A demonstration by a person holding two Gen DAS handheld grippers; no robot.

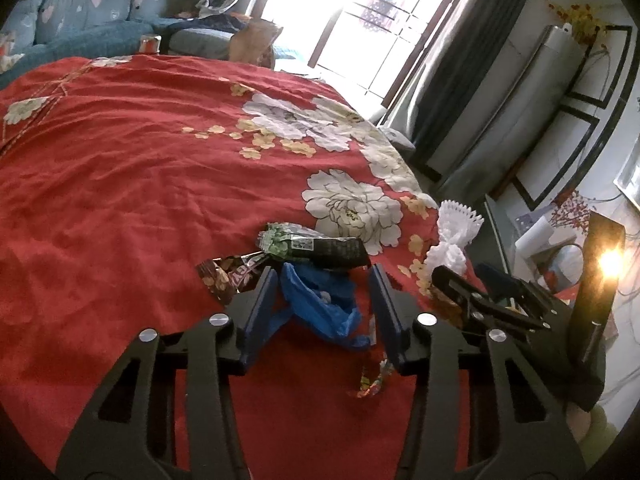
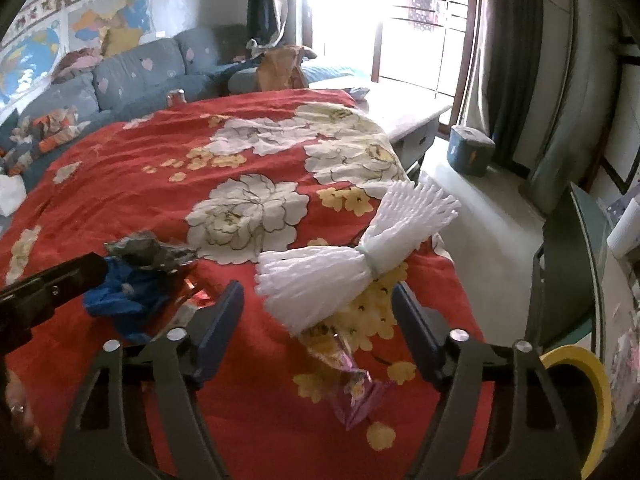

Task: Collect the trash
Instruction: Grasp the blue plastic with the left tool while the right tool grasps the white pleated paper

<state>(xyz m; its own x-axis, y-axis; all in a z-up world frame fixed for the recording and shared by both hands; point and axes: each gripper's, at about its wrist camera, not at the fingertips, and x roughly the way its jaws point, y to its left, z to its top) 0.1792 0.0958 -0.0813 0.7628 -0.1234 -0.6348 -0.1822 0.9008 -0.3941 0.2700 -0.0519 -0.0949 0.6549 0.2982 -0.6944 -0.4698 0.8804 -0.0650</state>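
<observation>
Your left gripper [image 1: 324, 280] gapes around the limp blue plastic bag [image 1: 320, 304] at lower center; your right gripper [image 2: 318, 300], also spread, flanks the featherlight foam net [image 2: 340, 276]—pinch its banded waist.

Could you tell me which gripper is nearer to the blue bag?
Left. The left gripper straddles the blue bag with open jaws; the right gripper sits off to its right, facing the foam net.

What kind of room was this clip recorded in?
Most likely a home living room: a blue sofa with cushions, a curtained window, and a table under a red floral cloth strewn with wrappers.
</observation>
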